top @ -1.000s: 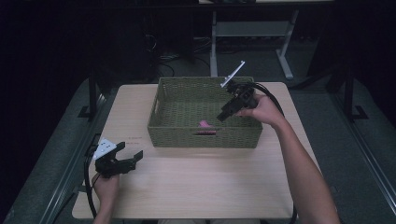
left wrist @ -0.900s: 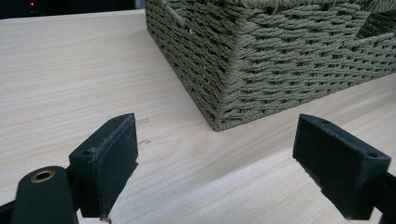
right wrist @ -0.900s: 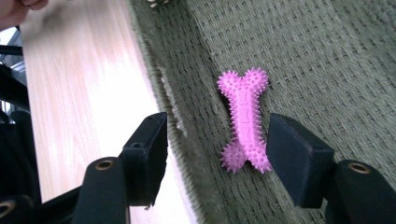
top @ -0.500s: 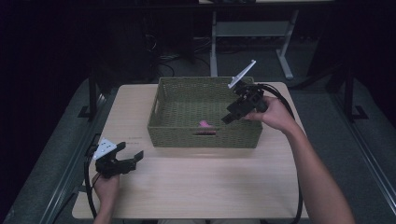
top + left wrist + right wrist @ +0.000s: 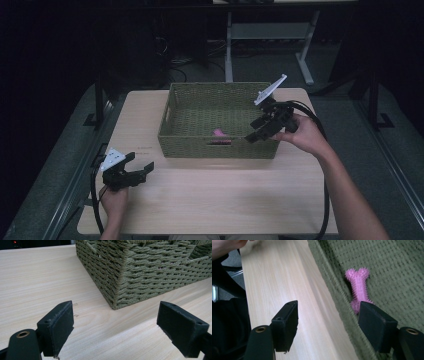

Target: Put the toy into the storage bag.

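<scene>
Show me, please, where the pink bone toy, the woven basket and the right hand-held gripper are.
pink bone toy (image 5: 358, 286): right gripper view, on its spiky shaft.
woven basket (image 5: 218, 149): high view, on its near wall.
right hand-held gripper (image 5: 251, 138): high view, between its open fingertips.

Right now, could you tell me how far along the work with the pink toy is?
The pink bone toy lies in the woven basket, ungrasped. The right gripper hangs open at the basket's near right rim. The left gripper rests open on the table. Whether the toy goes out or stays is unclear.

Wooden table (image 5: 225, 195) bearing woven basket (image 5: 200, 147)
</scene>
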Demonstrator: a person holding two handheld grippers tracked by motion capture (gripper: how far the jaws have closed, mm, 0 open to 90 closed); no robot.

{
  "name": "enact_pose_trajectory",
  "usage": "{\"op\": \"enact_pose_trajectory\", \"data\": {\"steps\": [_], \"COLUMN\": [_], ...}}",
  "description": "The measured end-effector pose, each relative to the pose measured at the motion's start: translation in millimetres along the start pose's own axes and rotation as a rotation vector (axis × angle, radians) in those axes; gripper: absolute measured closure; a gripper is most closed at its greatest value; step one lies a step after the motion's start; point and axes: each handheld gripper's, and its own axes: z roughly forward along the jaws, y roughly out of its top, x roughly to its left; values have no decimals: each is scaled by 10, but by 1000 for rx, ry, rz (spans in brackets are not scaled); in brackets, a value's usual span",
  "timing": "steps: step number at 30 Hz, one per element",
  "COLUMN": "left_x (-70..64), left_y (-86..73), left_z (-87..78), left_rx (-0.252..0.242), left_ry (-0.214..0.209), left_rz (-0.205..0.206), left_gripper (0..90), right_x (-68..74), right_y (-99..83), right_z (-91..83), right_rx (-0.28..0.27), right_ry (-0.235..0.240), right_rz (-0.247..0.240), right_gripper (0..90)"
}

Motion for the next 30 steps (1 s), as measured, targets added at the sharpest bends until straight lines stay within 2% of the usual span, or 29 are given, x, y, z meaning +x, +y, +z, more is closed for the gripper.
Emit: {"op": "enact_pose_trajectory", "data": {"steps": [11,30], "left_x": [-11,-21], "left_y": [-1,-3], "left_z": [1,8], "left_rx": [2,10], "left_ry": [-3,-2], "left_rz": [2,16], "left_gripper": [136,136], "right_x": [139,223], "right_y": [-340,-751], "right_z": [13,76], "right_rx": [-17,-23], "right_ry": [-4,-10], "right_rz": [23,66], "right_gripper": [310,306]}}
